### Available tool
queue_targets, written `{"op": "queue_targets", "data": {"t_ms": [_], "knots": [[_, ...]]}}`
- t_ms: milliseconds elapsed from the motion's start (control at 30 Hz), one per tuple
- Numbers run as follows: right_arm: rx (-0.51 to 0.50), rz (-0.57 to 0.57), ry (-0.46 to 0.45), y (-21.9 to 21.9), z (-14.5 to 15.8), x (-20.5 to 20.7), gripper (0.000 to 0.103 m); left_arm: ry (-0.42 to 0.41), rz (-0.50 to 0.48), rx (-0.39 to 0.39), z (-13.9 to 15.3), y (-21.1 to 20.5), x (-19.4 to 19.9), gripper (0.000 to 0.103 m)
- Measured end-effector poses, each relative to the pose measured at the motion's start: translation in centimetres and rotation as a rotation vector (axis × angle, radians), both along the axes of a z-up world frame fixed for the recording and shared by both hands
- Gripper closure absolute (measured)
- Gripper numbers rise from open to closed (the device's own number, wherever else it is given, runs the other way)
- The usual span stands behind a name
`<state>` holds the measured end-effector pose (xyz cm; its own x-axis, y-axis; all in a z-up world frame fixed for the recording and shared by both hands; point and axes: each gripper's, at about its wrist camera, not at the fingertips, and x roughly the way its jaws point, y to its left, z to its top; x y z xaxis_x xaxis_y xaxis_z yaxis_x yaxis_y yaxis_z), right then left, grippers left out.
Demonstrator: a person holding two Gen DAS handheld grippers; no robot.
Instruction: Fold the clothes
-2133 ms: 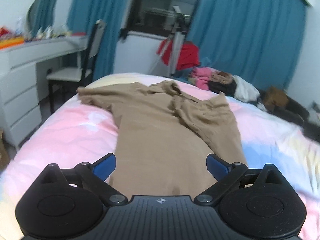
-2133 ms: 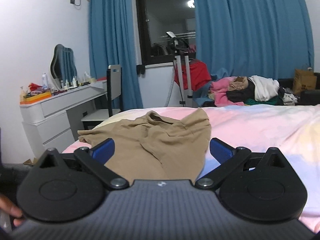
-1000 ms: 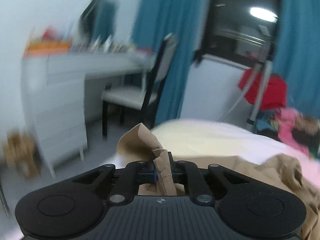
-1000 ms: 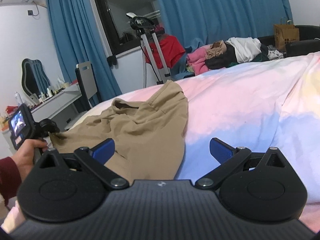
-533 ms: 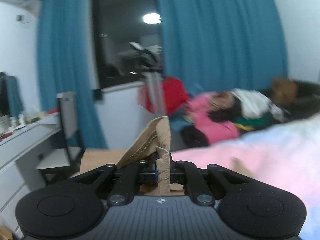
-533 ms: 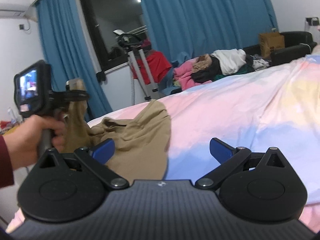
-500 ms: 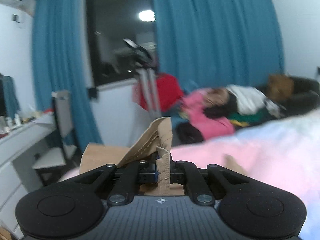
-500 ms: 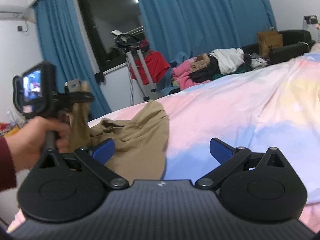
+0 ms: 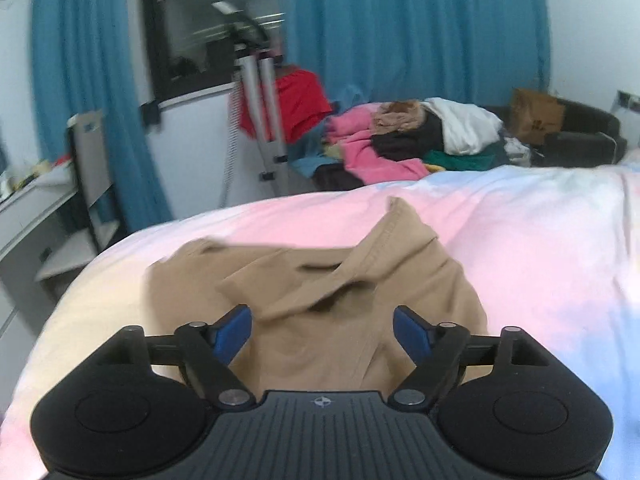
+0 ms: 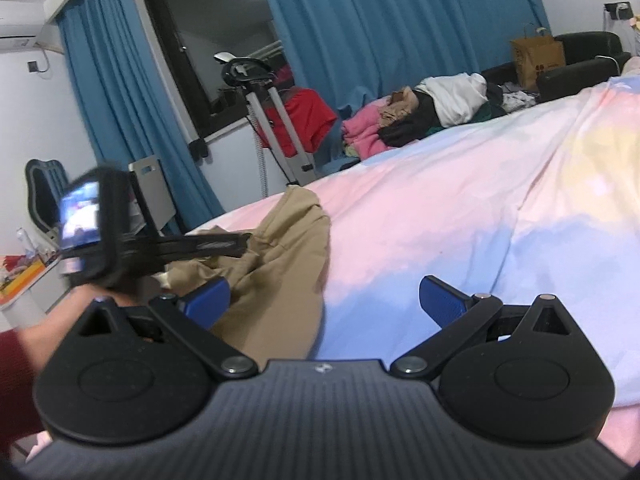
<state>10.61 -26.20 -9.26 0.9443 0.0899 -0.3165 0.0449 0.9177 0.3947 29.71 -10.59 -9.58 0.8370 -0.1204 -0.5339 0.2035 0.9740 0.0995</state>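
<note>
1. Left wrist view: the tan garment [image 9: 320,280] lies rumpled on the bed [image 9: 540,240] at frame centre, running up and away from the left gripper [image 9: 322,330], whose jaws stand wide and empty just above its near folds
2. Right wrist view: the garment sits lower left, beyond the right gripper [image 10: 324,300], jaws spread wide and empty; the left one is nearer

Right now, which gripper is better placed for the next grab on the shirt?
Left. The left gripper hangs open directly over the shirt; the right gripper, also open, points mostly at bare bedsheet.
</note>
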Motion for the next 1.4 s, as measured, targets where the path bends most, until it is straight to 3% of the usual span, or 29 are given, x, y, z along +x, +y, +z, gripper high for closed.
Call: {"op": "queue_targets", "data": {"t_ms": [167, 333, 400, 500, 667, 800, 933, 967, 1033, 1133, 1300, 1400], "knots": [[-0.027, 0.047, -0.051, 0.7, 0.9, -1.1, 0.0, 0.069, 0.077, -0.093, 2.4, 7.1, -10.4, 0.013], [-0.111, 0.095, -0.112, 2.2, 2.5, -2.9, 0.0, 0.156, 0.209, -0.058, 1.6, 12.9, -20.0, 0.013], [-0.15, 0.102, -0.125, 2.8, 3.2, -3.7, 0.0, 0.209, 0.253, -0.079, 1.5, 14.9, -22.7, 0.013], [-0.173, 0.089, -0.129, 3.3, 3.8, -4.9, 0.0, 0.326, 0.293, -0.182, 0.8, 17.4, -24.7, 0.016], [-0.138, 0.058, -0.084, 2.9, 3.6, -6.2, 0.0, 0.496, 0.307, -0.328, -0.4, 19.4, -26.0, 0.03], [-0.164, 0.042, -0.059, 3.1, 3.2, -6.5, 0.0, 0.575, 0.271, -0.328, -1.1, 19.4, -26.2, 0.04], [-0.176, 0.039, -0.033, 3.3, 2.6, -6.1, 0.0, 0.594, 0.241, -0.267, -1.3, 18.9, -26.7, 0.062], [-0.173, 0.041, -0.024, 3.4, 2.5, -6.0, 0.0, 0.605, 0.214, -0.245, -1.2, 18.6, -26.8, 0.076], [-0.155, 0.047, -0.005, 3.2, 2.2, -5.8, 0.0, 0.599, 0.176, -0.163, -0.8, 17.8, -27.6, 0.094], [-0.126, 0.049, 0.01, 2.9, 2.0, -5.8, 0.0, 0.535, 0.098, -0.017, 0.6, 16.2, -28.6, 0.1], [-0.06, 0.046, 0.023, 2.2, 1.8, -5.6, 0.0, 0.36, -0.075, 0.319, 3.7, 11.2, -31.7, 0.1], [-0.01, 0.069, 0.023, 1.9, 1.6, -5.4, 0.0, 0.347, -0.187, 0.374, 4.3, 8.6, -33.1, 0.101]]}}
